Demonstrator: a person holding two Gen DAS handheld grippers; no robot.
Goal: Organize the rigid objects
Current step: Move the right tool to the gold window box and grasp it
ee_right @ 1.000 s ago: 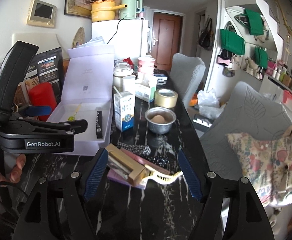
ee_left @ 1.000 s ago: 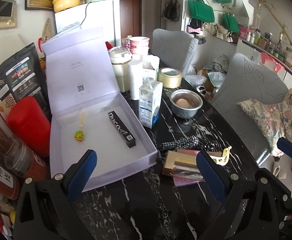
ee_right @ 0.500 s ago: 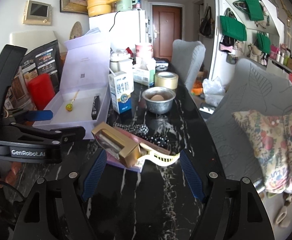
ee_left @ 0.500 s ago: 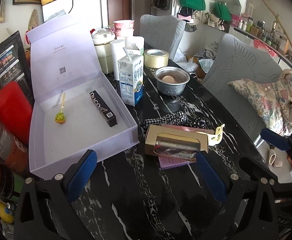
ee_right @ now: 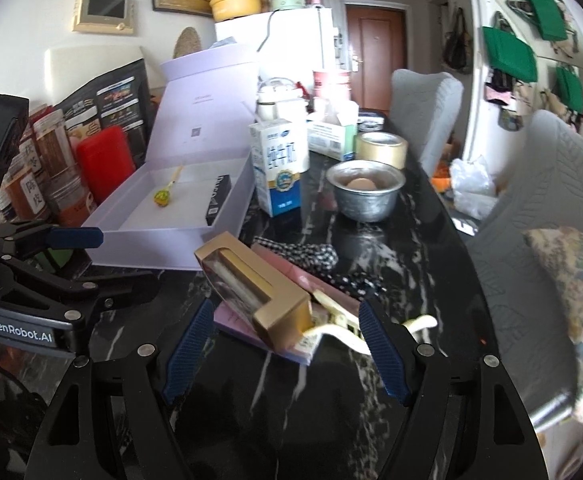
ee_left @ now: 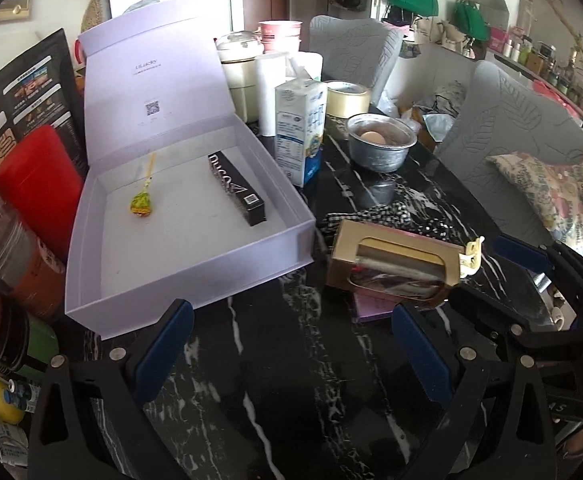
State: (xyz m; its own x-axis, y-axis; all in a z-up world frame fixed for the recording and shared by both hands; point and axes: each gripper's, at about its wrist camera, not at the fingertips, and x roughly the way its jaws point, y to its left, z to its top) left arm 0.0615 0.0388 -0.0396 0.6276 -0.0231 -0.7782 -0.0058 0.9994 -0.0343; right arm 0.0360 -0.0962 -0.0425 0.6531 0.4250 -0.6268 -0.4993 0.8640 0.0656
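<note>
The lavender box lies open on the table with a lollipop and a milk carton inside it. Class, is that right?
Not quite. Inside the lavender box lie the lollipop and a black stick box; the milk carton stands outside, beside it, as the left wrist view shows.

One open lilac box [ee_left: 195,236] sits on the table, and inside it there are two things to count: one lollipop [ee_left: 141,204] and one long black carton [ee_left: 237,188]. Out on the dark marble there is one gold window box [ee_left: 395,268] lying on one purple booklet [ee_right: 251,330], with one cream hair clip [ee_right: 343,322] and one checked cloth [ee_right: 311,254] beside them. Further back come one milk carton [ee_right: 279,166], one metal bowl [ee_right: 365,196] holding a single egg [ee_right: 361,184], one roll of tape [ee_right: 381,150], and two grey chairs [ee_right: 427,108].
</note>
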